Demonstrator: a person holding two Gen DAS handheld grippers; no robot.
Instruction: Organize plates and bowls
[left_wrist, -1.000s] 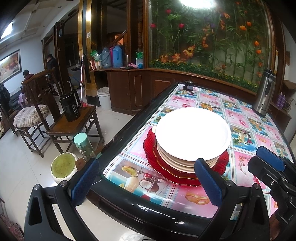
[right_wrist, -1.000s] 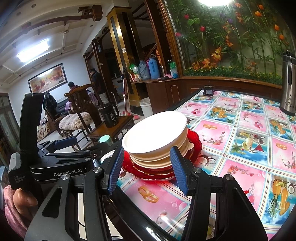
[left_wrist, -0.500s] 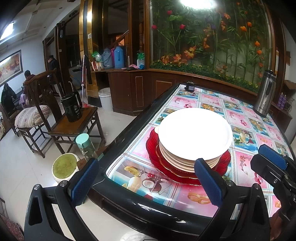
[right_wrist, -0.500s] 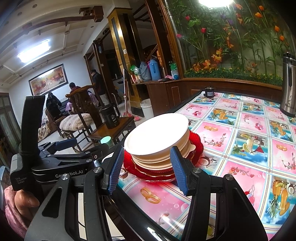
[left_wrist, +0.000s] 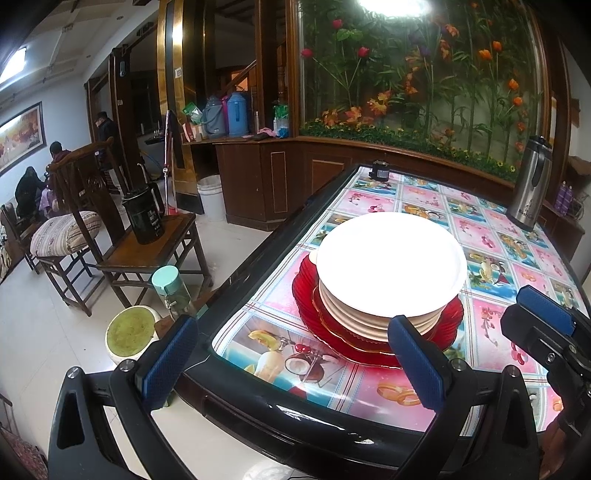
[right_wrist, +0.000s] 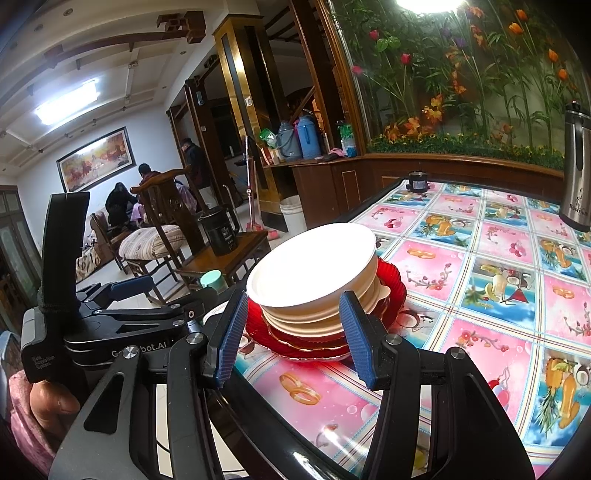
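A stack of white plates (left_wrist: 389, 266) sits on red glass plates (left_wrist: 373, 343) near the table's near left corner. It also shows in the right wrist view (right_wrist: 314, 266), with the red plates (right_wrist: 388, 291) under it. My left gripper (left_wrist: 295, 358) is open and empty, wide apart, just short of the stack over the table edge. My right gripper (right_wrist: 293, 339) is open and empty, a little before the stack. The right gripper's body shows at the right of the left wrist view (left_wrist: 543, 332).
The table (left_wrist: 491, 236) has a colourful tiled cloth and a black rim (left_wrist: 258, 406). A steel thermos (left_wrist: 528, 181) stands far right, a small black jar (left_wrist: 380, 170) at the far edge. Left of the table are wooden chairs (left_wrist: 147, 251), a black kettle (left_wrist: 144, 218), a green-lidded bottle (left_wrist: 171, 288) and a stool (left_wrist: 131, 332).
Both grippers have drifted slightly back and to the left relative to the stack; the plates have not moved. Both stay open.
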